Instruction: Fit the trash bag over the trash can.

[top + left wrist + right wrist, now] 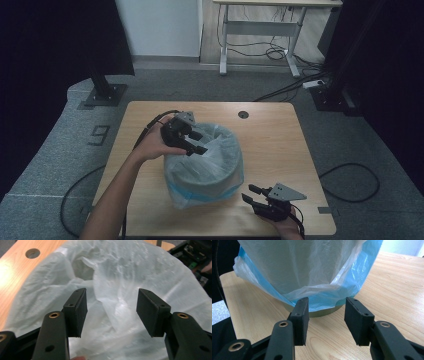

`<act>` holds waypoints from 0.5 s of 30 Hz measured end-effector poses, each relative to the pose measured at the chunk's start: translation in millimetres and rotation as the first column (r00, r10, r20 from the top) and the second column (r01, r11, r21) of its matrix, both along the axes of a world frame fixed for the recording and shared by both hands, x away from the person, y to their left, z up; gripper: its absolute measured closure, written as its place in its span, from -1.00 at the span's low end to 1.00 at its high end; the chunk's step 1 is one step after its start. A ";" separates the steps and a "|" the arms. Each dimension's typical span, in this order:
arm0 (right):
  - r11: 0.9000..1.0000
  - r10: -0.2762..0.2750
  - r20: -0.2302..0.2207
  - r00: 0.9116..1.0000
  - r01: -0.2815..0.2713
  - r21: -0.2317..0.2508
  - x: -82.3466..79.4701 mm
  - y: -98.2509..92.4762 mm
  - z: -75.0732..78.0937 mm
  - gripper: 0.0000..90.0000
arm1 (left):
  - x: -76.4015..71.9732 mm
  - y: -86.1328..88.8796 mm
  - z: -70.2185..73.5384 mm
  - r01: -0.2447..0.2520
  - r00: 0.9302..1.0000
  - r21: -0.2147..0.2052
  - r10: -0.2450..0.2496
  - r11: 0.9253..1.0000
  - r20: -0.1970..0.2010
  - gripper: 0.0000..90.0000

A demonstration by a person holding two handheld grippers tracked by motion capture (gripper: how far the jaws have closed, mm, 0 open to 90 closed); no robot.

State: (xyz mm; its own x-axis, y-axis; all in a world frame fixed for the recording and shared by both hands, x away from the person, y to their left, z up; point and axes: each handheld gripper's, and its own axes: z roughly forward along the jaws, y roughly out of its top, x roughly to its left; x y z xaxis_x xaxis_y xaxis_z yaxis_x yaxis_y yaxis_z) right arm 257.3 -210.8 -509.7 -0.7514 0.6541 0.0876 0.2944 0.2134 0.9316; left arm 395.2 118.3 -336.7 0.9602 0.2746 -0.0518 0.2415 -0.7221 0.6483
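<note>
Our left gripper [196, 142] hovers over the bin's [205, 187] mouth, jaws apart with nothing between them, lined up on the loose white bag [210, 150] that lines the bin mid-desk [280, 150]. We can't tell if anything lies inside. Our right gripper [253, 195] rests near the base, jaws parted and empty.

One readable mark: a large digit on the floor mat

In the high view, a single pale figure [100, 135] stood on the grey floor mat [60, 150] just beyond the table's [280, 150] left edge, near its far left corner; it read as a 9, though from the opposite side it might have been a 6. No lettering, label or brand could be read on anything on the table.
</note>
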 end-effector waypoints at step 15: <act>1.000 0.000 0.010 1.000 0.000 0.002 -1.9 1.1 2.2 0.19 | -13.6 -23.6 -20.5 0.058 0.998 0.197 -0.058 0.979 -0.007 -0.06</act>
